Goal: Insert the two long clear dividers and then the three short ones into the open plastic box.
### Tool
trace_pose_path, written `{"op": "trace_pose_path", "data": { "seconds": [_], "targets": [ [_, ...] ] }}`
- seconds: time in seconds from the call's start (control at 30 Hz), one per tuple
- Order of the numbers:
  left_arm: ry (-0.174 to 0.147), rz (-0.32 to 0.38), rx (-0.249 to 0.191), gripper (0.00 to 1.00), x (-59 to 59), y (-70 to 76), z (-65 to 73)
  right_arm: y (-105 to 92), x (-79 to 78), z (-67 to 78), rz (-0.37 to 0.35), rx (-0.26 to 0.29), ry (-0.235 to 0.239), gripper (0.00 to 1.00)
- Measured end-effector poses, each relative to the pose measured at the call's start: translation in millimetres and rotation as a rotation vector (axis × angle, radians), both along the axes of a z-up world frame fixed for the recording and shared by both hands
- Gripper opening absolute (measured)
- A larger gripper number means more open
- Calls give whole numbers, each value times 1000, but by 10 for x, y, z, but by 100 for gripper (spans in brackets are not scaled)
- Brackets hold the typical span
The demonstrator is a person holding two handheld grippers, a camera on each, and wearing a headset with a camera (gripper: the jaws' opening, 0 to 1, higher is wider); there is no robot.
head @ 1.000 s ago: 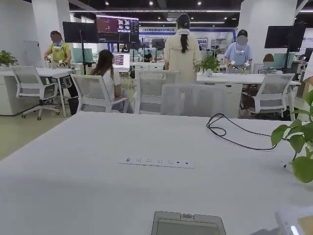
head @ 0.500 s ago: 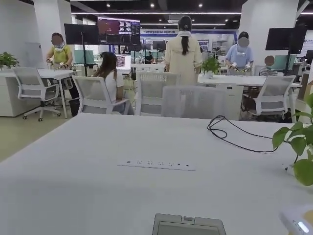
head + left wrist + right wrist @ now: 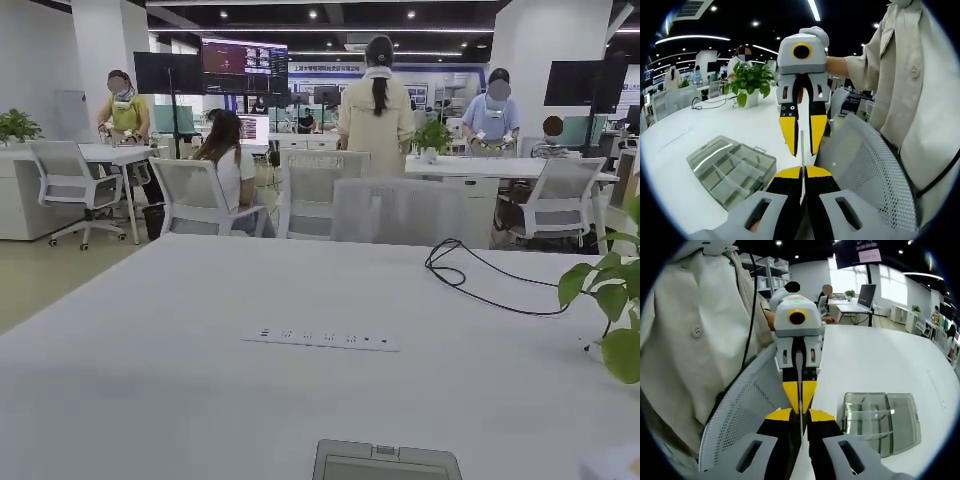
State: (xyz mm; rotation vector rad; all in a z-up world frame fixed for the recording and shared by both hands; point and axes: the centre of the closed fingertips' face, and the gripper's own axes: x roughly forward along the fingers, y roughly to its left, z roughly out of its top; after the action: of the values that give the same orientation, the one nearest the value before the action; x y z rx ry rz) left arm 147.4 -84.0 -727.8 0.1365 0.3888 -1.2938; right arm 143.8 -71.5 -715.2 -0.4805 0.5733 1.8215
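Some dividers (image 3: 725,167) look set in the box (image 3: 696,158) at lower left. The left gripper (image 3: 802,172) pinches 1 clear divider (image 3: 801,161). The right gripper (image 3: 800,412) has narrow fingers, but I cannot tell if they grip. I think more dividers are left.

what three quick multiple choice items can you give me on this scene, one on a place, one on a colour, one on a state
1. Where does the clear plastic compartment box lie?
A. on the white table
B. on a mesh chair seat
C. on the floor

2. What colour are the tips of the fingers of the right gripper?
A. red
B. green
C. yellow

3. How do the fingers of the left gripper stand?
A. wide open, holding nothing
B. shut on the thin clear divider
C. shut on a plant leaf

Answers:
1 A, both gripper views show the box resting on the tabletop.
2 C, the left gripper view shows yellow tips below black upper parts.
3 B, its fingers press together with the divider's edge rising from between them.
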Motion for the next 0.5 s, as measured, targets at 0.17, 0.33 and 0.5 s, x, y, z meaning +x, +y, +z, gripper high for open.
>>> {"op": "trace_pose_path", "data": {
  "seconds": [0.17, 0.33, 0.5],
  "targets": [
    [-12, -18, -9, 0, -22, -25, 23, 9, -19, 6, 3, 5, 15, 8],
    [-14, -18, -26, 0, -9, -18, 47, 16, -27, 17, 16, 10, 8, 3],
    [-10, -10, -35, 0, -1, -6, 50, 27, -14, 25, 13, 10, 2, 2]
  ]
}}
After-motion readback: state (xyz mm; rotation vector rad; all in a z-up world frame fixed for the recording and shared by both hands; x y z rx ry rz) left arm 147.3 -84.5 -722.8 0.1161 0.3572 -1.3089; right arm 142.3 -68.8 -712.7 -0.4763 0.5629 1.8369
